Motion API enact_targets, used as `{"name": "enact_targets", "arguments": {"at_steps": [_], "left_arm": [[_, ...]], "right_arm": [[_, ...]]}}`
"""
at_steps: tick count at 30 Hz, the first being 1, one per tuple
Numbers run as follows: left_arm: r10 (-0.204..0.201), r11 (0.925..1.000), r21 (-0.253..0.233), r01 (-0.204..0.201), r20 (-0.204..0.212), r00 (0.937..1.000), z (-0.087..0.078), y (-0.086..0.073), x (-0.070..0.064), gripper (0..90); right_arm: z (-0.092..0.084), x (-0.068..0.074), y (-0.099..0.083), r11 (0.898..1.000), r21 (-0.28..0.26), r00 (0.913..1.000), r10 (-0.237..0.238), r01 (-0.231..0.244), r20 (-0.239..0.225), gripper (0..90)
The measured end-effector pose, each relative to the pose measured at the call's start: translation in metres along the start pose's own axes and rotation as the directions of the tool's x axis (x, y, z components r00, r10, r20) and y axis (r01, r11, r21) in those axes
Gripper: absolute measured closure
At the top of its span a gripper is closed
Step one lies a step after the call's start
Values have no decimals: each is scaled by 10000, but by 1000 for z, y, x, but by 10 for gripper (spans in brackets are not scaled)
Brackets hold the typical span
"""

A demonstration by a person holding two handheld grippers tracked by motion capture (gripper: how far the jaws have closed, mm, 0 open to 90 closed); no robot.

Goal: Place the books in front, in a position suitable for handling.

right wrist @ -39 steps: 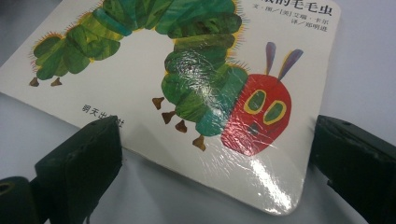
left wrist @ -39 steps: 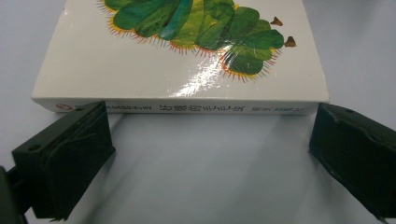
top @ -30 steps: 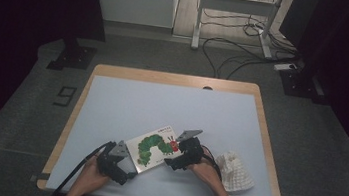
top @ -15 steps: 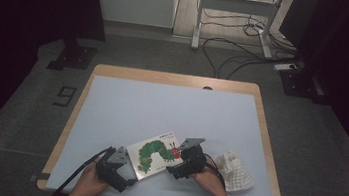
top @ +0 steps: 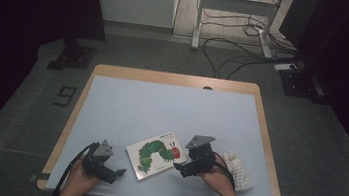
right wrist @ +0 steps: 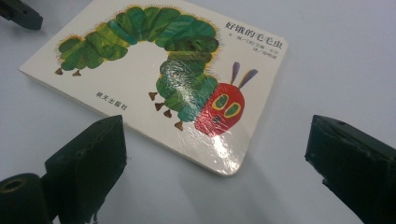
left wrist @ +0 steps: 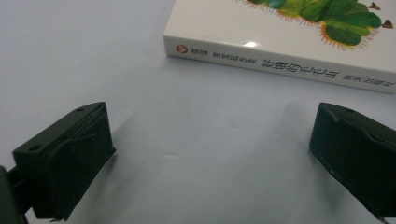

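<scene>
Picture book with the green caterpillar on its white cover lay flat on the pale blue table, near the front edge and a little left of centre, turned at an angle. Starting at the left: the left gripper sat low over the table just beside the book's near left corner, jaws spread wide and holding nothing, bare tabletop between them and the book. Across the book, the right gripper pointed at the cover's red-headed end, jaws likewise released and apart from the book, so nothing blocked either approach. Further right, a white knobbly object lay just beside the right hand; what it was, I could not tell. Beyond the table, cables trailed over the grey floor.

The left gripper view showed the book's spine with its printed line of characters and a red logo. The right gripper view showed the glossy cover with the title characters, glare on the caterpillar, the rounded near corner, and the other gripper's tip at the far corner.
</scene>
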State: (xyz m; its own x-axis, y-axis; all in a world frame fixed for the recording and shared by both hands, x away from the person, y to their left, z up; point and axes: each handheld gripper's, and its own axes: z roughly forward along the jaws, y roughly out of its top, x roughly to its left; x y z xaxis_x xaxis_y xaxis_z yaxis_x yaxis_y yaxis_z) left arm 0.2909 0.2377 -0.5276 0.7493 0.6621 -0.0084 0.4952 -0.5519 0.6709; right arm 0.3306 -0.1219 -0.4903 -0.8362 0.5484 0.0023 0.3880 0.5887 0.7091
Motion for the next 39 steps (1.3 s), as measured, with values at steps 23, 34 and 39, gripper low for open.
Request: {"name": "enact_targets", "arguments": {"at_steps": [23,34,39], "left_arm": [[-80,9999,128,81,-53,10000,2,0,0,0],[-93,9999,128,93,-36,10000,2,0,0,0],[-98,9999,128,99,-30,9999,2,0,1,0]], "right_arm": [[-56,-18,-21,9979,-180,9866,648,-628,1495,74],[-82,-28,-40,9935,-349,9726,1128,-1080,2032,74],[-95,-33,-50,9906,-463,9649,1360,-1288,2246,74]]}}
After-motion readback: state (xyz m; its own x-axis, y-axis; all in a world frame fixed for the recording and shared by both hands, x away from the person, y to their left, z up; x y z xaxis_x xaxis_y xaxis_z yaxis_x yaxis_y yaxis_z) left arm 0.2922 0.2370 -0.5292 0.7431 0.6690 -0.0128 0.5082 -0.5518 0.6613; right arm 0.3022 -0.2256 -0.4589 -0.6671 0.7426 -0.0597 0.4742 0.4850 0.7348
